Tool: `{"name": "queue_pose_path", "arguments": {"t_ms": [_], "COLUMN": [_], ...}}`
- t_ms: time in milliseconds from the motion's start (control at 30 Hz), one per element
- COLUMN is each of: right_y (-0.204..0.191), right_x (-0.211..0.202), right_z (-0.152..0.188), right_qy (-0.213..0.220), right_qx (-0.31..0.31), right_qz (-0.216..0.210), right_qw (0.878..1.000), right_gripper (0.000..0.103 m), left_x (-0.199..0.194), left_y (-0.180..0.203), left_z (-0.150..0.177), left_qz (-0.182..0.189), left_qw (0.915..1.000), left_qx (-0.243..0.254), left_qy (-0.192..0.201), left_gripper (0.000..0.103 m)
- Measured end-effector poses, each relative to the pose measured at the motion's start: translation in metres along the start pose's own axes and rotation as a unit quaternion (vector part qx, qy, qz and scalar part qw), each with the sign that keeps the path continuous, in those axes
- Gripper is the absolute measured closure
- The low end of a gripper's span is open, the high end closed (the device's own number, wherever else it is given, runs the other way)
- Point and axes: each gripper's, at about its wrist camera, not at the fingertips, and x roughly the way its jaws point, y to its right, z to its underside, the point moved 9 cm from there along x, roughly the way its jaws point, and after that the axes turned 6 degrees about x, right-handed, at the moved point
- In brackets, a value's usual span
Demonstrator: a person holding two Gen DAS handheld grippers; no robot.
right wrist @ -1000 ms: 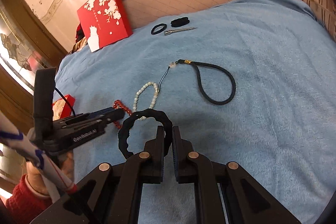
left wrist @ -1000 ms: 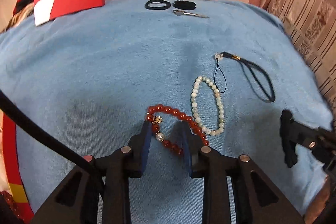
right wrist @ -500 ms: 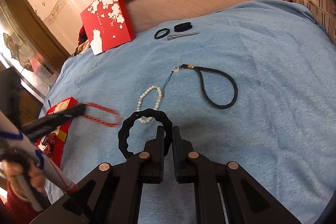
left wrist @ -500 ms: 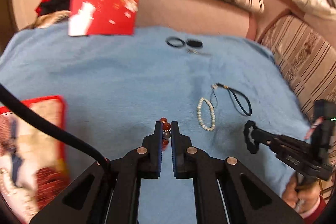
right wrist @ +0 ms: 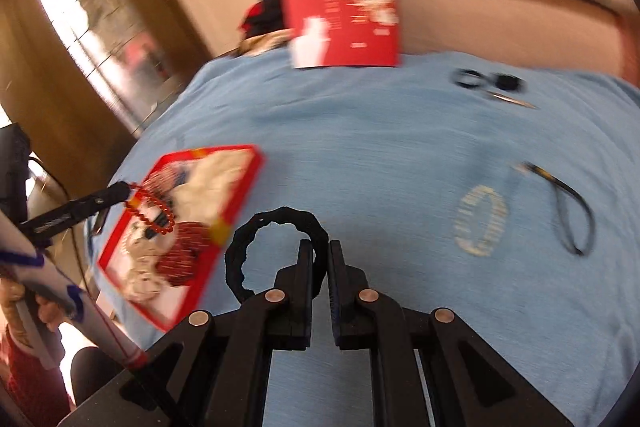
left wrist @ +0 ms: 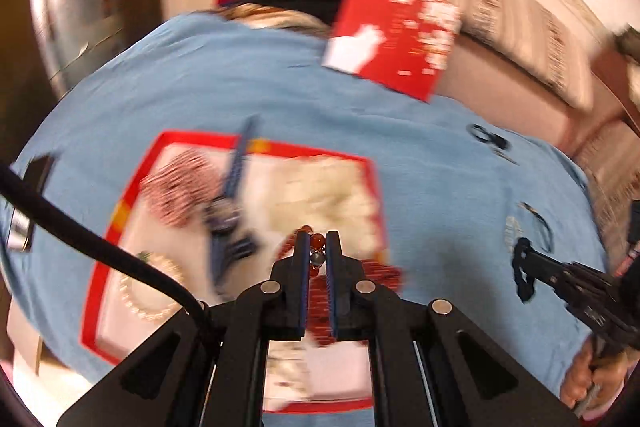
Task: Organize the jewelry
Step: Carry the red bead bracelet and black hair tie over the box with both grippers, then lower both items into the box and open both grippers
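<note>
My left gripper (left wrist: 317, 251) is shut on a red bead bracelet (left wrist: 316, 241) and holds it above the red-rimmed jewelry box (left wrist: 368, 187). From the right wrist view the bracelet (right wrist: 154, 207) hangs over the box (right wrist: 248, 183). My right gripper (right wrist: 320, 259) is shut on a black scrunchie (right wrist: 256, 227), above the blue cloth. A white bead bracelet (right wrist: 480, 217) and a black strap loop (right wrist: 572, 207) lie on the cloth to the right.
The box holds a pearl bracelet (left wrist: 150, 291), a blue piece (left wrist: 230, 203) and red beads. A red lid (right wrist: 344, 11) leans at the back. Black hair ties (right wrist: 486, 81) and a metal clip (right wrist: 512, 101) lie far right.
My left gripper closed on the red bracelet, lifted it and swung left over the box. My right gripper turned left too, still holding the scrunchie.
</note>
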Motion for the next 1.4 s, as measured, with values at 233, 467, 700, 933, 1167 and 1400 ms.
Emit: {"name": "queue_pose_path", "arguments": {"t_ms": [233, 467, 700, 933, 1167, 1400], "right_y": [-0.09, -0.141, -0.159, -0.164, -0.13, -0.081], "right_x": [0.057, 0.123, 0.159, 0.151, 0.107, 0.124], "right_z": [0.002, 0.005, 0.019, 0.017, -0.004, 0.012], "right_qy": [-0.041, -0.079, -0.109, -0.1, -0.037, -0.071], "right_qx": [-0.059, -0.098, -0.114, -0.105, -0.106, -0.058], "right_qz": [-0.029, -0.02, -0.013, -0.016, 0.047, 0.092], "right_qw": [0.997, 0.992, 0.988, 0.989, 0.993, 0.992], "right_gripper": [0.095, 0.095, 0.095, 0.08, 0.07, 0.07], "left_x": [0.039, 0.065, 0.057, 0.033, 0.01, 0.001], "left_y": [-0.065, -0.108, -0.125, -0.121, -0.101, -0.075], "left_z": [0.011, 0.018, 0.019, 0.012, 0.009, 0.004], "left_qz": [-0.001, -0.03, -0.085, -0.125, -0.139, -0.152], "left_qw": [0.9973, 0.9915, 0.9907, 0.9893, 0.9877, 0.9859], "left_qx": [-0.068, -0.116, -0.102, -0.073, -0.052, -0.013], "left_qy": [-0.027, -0.05, -0.031, 0.013, 0.049, 0.068], "left_gripper": [0.096, 0.096, 0.096, 0.089, 0.081, 0.076]}}
